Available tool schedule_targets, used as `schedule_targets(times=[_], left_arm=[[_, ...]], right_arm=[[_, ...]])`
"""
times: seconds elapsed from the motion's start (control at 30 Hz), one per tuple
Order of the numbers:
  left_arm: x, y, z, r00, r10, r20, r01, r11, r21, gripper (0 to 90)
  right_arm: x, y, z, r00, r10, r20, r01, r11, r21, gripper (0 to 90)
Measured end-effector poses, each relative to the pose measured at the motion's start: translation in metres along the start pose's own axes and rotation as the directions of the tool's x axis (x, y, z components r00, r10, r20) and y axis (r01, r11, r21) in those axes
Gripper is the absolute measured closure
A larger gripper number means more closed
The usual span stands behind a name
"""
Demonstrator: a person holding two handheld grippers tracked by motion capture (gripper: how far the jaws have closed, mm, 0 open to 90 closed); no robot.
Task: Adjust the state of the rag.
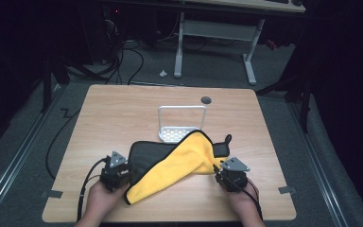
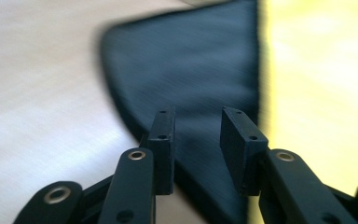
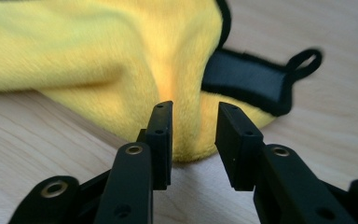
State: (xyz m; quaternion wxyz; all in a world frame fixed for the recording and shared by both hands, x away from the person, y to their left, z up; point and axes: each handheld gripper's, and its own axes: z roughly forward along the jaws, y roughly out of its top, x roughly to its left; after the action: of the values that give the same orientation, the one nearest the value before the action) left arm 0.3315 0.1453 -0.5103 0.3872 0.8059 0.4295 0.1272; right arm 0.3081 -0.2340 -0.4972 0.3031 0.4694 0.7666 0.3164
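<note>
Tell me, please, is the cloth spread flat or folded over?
Folded over: the cloth's yellow side lies diagonally across its black side.

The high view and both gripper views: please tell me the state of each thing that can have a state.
Yellow and black microfibre cloth: lying on the table, partly folded over, yellow side up across the black side.
White wire rack: upright, holding nothing.
Left gripper: open, at the cloth's black edge.
Right gripper: open, at the yellow fold.
</note>
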Motion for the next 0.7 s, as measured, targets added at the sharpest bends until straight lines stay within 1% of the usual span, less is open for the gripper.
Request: schedule_targets(times=[0.03, 0.07, 0.1, 0.13, 0.17, 0.2, 0.23, 0.27, 0.3, 0.33, 0.37, 0.4, 0.43, 0.47, 0.5, 0.53, 0.57, 0.6, 0.63, 0.67, 0.7], left_arm=[[-0.005, -0.005, -0.003, 0.9992, -0.015, 0.038, 0.015, 0.9999, 0.005, 64.9], [-0.009, -0.009, -0.006, 0.9976, -0.03, 0.063, 0.03, 0.9995, 0.006, 62.4], [-0.012, -0.013, -0.008, 0.9948, -0.055, 0.086, 0.055, 0.9985, 0.005, 60.5], [-0.014, -0.017, -0.011, 0.991, -0.074, 0.112, 0.075, 0.9972, -0.001, 58.9], [-0.016, -0.02, -0.014, 0.9895, -0.082, 0.119, 0.084, 0.9964, -0.009, 57.4], [-0.017, -0.024, -0.017, 0.9886, -0.092, 0.12, 0.095, 0.9954, -0.016, 54.1], [-0.018, -0.026, -0.02, 0.9881, -0.095, 0.121, 0.098, 0.9951, -0.018, 54.1], [-0.018, -0.029, -0.024, 0.9896, -0.093, 0.109, 0.097, 0.995, -0.025, 52.4], [-0.017, -0.031, -0.026, 0.9905, -0.095, 0.099, 0.099, 0.9947, -0.03, 52.0], [-0.015, -0.034, -0.027, 0.9889, -0.105, 0.105, 0.109, 0.9937, -0.028, 51.9], [-0.014, -0.038, -0.026, 0.9891, -0.108, 0.1, 0.11, 0.9939, -0.012, 51.9], [-0.013, -0.043, -0.023, 0.9889, -0.112, 0.097, 0.112, 0.9937, 0.009, 53.1], [-0.013, -0.043, -0.023, 0.9889, -0.112, 0.097, 0.112, 0.9937, 0.009, 55.1], [-0.013, -0.043, -0.022, 0.9888, -0.111, 0.101, 0.11, 0.9939, 0.013, 55.1], [-0.014, -0.044, -0.022, 0.9911, -0.096, 0.092, 0.095, 0.9953, 0.016, 64.4], [-0.015, -0.044, -0.022, 0.9934, -0.079, 0.084, 0.078, 0.9969, 0.016, 64.4], [-0.016, -0.045, -0.023, 0.994, -0.067, 0.087, 0.066, 0.9977, 0.014, 70.4], [-0.016, -0.045, -0.023, 0.9936, -0.064, 0.093, 0.063, 0.998, 0.01, 76.2], [-0.017, -0.046, -0.023, 0.9936, -0.061, 0.095, 0.06, 0.9982, 0.009, 80.9], [-0.017, -0.046, -0.024, 0.9944, -0.052, 0.092, 0.052, 0.9986, 0.004, 83.8], [-0.017, -0.045, -0.025, 0.9948, -0.05, 0.088, 0.051, 0.9987, 0.001, 86.0]], right_arm=[[0.0, 0.0, 0.0, 1.0, 0.0, 0.0, 0.0, 1.0, 0.0, 64.1], [0.002, 0.006, -0.001, 1.0, -0.003, -0.001, 0.003, 1.0, -0.017, 62.6], [0.003, 0.014, 0.0, 0.9999, -0.01, -0.002, 0.01, 0.999, -0.032, 60.7], [0.003, 0.023, 0.004, 1.0, -0.005, -0.003, 0.005, 0.999, -0.035, 58.7], [0.003, 0.033, 0.012, 0.9999, -0.011, 0.001, 0.011, 0.999, -0.038, 57.3], [0.0, 0.052, 0.034, 0.9998, 0.017, 0.01, -0.016, 1.0, -0.023, 54.6], [0.0, 0.052, 0.034, 0.9998, 0.017, 0.01, -0.016, 1.0, -0.023, 54.6], [-0.003, 0.06, 0.047, 0.9991, 0.039, 0.015, -0.039, 0.999, -0.01, 53.7], [-0.005, 0.066, 0.06, 0.9982, 0.052, 0.03, -0.052, 0.999, 0.006, 53.3], [-0.009, 0.071, 0.072, 0.9973, 0.061, 0.04, -0.062, 0.998, 0.019, 52.8], [-0.012, 0.074, 0.083, 0.9957, 0.085, 0.036, -0.087, 0.995, 0.04, 52.3], [-0.016, 0.078, 0.101, 0.9945, 0.1, 0.03, -0.103, 0.992, 0.076, 52.0], [-0.016, 0.078, 0.101, 0.9945, 0.1, 0.03, -0.103, 0.992, 0.076, 52.0], [-0.017, 0.078, 0.107, 0.9946, 0.102, 0.018, -0.103, 0.99, 0.099, 55.2], [-0.016, 0.078, 0.111, 0.9962, 0.086, 0.009, -0.087, 0.99, 0.115, 75.5], [-0.016, 0.078, 0.111, 0.9962, 0.086, 0.009, -0.087, 0.99, 0.115, 75.5], [-0.014, 0.078, 0.107, 0.9977, 0.068, 0.006, -0.068, 0.993, 0.101, 80.5], [-0.012, 0.077, 0.101, 0.9983, 0.058, -0.006, -0.058, 0.995, 0.077, 82.8], [-0.01, 0.077, 0.093, 0.9989, 0.046, -0.012, -0.046, 0.997, 0.058, 83.2], [-0.007, 0.077, 0.084, 0.9996, 0.025, -0.009, -0.025, 0.999, 0.045, 83.2], [-0.006, 0.076, 0.074, 1.0, 0.001, -0.005, -0.001, 1.0, 0.018, 83.2]])
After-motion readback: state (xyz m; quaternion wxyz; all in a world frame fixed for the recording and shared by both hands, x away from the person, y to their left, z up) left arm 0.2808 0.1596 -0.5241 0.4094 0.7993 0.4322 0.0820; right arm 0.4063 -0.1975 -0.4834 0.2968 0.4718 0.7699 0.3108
